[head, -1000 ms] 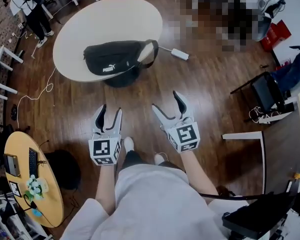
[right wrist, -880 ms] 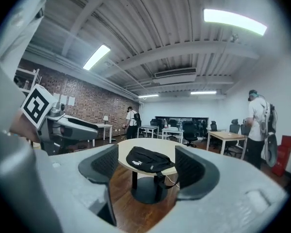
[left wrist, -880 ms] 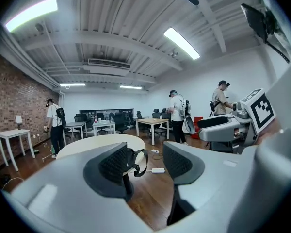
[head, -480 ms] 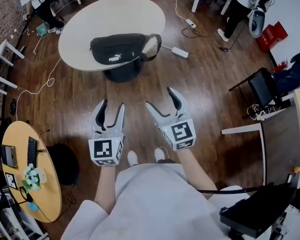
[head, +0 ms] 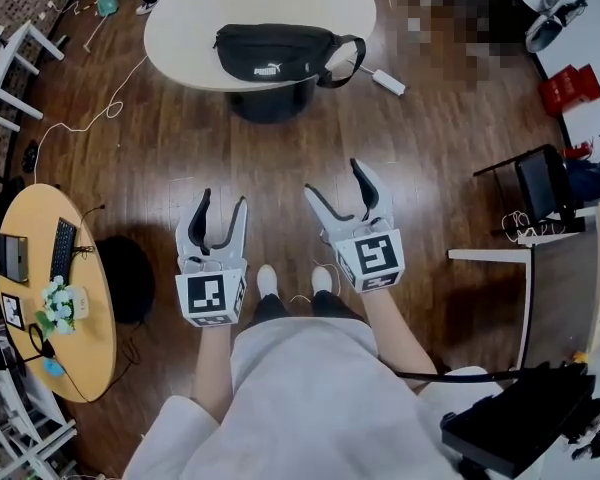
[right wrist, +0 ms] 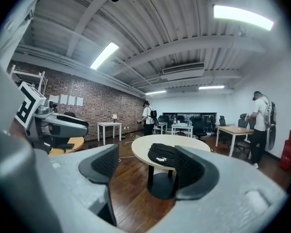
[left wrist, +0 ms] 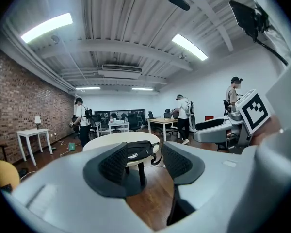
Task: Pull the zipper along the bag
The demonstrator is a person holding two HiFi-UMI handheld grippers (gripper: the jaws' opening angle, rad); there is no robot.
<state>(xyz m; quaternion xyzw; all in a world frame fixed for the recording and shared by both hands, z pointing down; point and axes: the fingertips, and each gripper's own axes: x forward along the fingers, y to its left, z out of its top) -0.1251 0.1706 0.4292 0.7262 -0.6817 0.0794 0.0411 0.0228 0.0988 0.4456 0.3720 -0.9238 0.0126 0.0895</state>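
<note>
A black waist bag (head: 278, 52) with white print lies on a round white table (head: 190, 23) at the top of the head view, its strap looping off the right end. The bag (left wrist: 140, 151) shows far off between the left jaws, and the bag (right wrist: 161, 155) sits beyond the right jaws too. My left gripper (head: 220, 209) and right gripper (head: 337, 181) hover side by side over the wooden floor, well short of the table. Both stand open with nothing between their fingers.
A yellow round table (head: 50, 298) with a keyboard and flowers stands at the left. A black chair (head: 535, 183) and white frame sit at the right. A white power strip (head: 387, 81) and cables lie on the floor by the table. People stand in the background.
The view has shifted so the table and bag sit higher and further right in the head view. Both grippers stay open and keep about the same pose.
</note>
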